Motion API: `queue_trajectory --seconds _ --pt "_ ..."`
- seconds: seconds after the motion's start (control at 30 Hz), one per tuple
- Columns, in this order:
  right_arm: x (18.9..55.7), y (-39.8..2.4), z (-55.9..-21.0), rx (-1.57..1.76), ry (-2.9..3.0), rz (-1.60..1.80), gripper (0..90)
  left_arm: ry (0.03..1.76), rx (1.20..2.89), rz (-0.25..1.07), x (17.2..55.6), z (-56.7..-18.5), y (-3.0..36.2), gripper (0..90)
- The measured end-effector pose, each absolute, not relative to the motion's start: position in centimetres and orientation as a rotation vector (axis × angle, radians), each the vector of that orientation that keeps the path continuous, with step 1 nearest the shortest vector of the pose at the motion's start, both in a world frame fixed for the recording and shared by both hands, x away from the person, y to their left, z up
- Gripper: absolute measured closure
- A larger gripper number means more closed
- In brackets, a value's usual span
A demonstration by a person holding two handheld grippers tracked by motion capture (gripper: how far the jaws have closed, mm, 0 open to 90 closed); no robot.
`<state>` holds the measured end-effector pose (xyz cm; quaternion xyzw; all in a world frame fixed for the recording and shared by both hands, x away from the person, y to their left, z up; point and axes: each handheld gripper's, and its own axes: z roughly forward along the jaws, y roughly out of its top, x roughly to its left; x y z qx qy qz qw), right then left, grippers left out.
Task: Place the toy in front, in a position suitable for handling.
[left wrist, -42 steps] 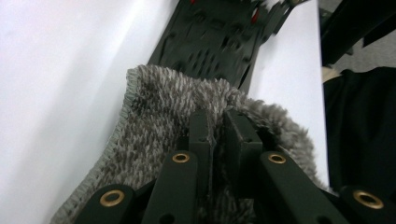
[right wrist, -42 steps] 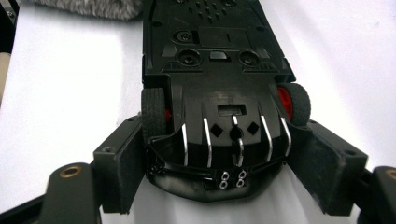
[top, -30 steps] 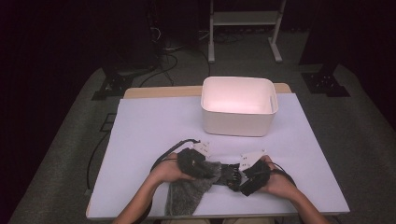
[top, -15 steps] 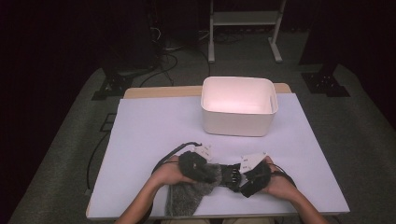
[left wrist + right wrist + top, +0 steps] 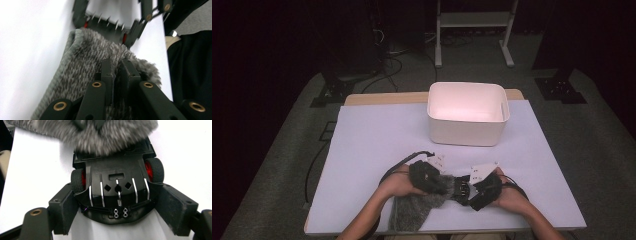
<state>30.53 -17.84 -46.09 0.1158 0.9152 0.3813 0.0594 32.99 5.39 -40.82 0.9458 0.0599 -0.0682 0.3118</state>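
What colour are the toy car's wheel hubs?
Red hubs inside black tyres, clearest in the right gripper view.

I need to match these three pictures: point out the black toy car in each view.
High view: toy car, low centre, between the two hands.
Left gripper view: top centre, beyond the grey furry cloth.
Right gripper view: centre, underside up, between the right gripper jaws.
Shared landmark: the furry cloth covering the car's one end.

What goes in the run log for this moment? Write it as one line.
left gripper: shut on grey fuzzy cloth | right gripper: shut on black toy car | cloth over car's far end | white bin: beyond, apart
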Motion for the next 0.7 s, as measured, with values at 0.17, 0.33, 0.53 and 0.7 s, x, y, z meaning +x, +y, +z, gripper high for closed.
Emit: queue_trajectory --seconds 0.17,0.33,0.53,0.7 --pt "30.6 -17.9 -46.1 0.351 2.775 1.159 21.7 0.235 2.476 -0.159 33.6 -40.9 8.0 81.1" --pt "30.6 -17.9 -46.1 0.348 2.773 1.159 23.1 0.321 2.48 -0.134 34.3 -41.1 10.0 81.1" --pt "30.6 -17.9 -46.1 0.347 2.775 1.157 23.0 0.316 2.447 -0.165 34.3 -41.5 10.0 81.2" --pt "30.6 -17.6 -45.6 0.387 2.802 1.121 21.8 0.293 2.452 -0.185 34.0 -41.6 9.3 81.3"
